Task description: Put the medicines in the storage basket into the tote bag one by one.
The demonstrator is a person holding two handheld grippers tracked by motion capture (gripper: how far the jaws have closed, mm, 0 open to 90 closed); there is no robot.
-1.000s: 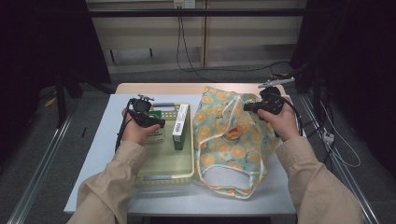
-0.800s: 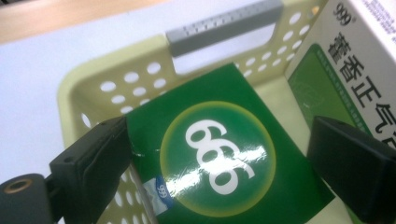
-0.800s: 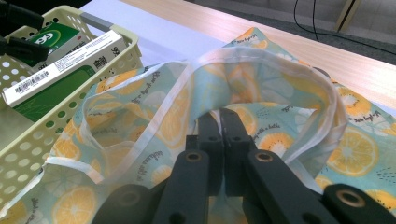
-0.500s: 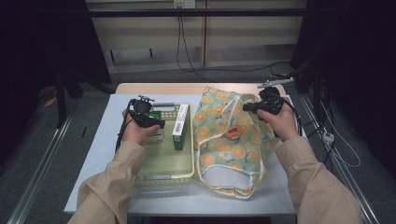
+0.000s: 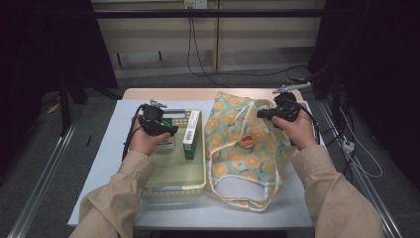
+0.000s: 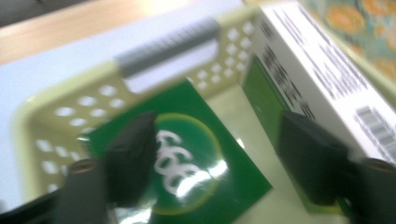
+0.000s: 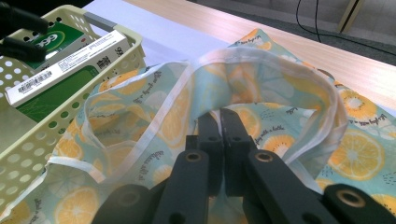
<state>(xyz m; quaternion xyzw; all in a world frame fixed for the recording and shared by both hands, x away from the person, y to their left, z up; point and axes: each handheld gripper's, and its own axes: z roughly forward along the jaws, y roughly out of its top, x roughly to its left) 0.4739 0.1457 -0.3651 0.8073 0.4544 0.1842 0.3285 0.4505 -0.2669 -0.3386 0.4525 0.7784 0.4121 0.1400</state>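
Note:
A pale green plastic basket [image 5: 198, 184] sits on the table with an orange-print cloth bag [image 5: 247, 158] to its right. In the basket a flat green box [image 6: 191, 100] lies near the back wall and a white-topped green box [image 6: 322, 70] stands on edge beside it. My left gripper [image 6: 219, 161] hangs over the flat green box. Its jaws have just been closing, still apart, with that box between them and the pads not pressing on it. My right gripper [image 7: 219, 122] is shut on the bag's fabric just under its white-trimmed rim [image 7: 261, 56] and holds the mouth raised.
The white table top [image 5: 106, 158] has a wooden strip [image 5: 173, 93] at its far edge. The bag's long white handle [image 5: 233, 198] lies looped toward the front edge. Cables run over the floor behind and to the right of the table.
The left gripper has edged slightly over the basket. The right hand and the bag have stayed where they were.

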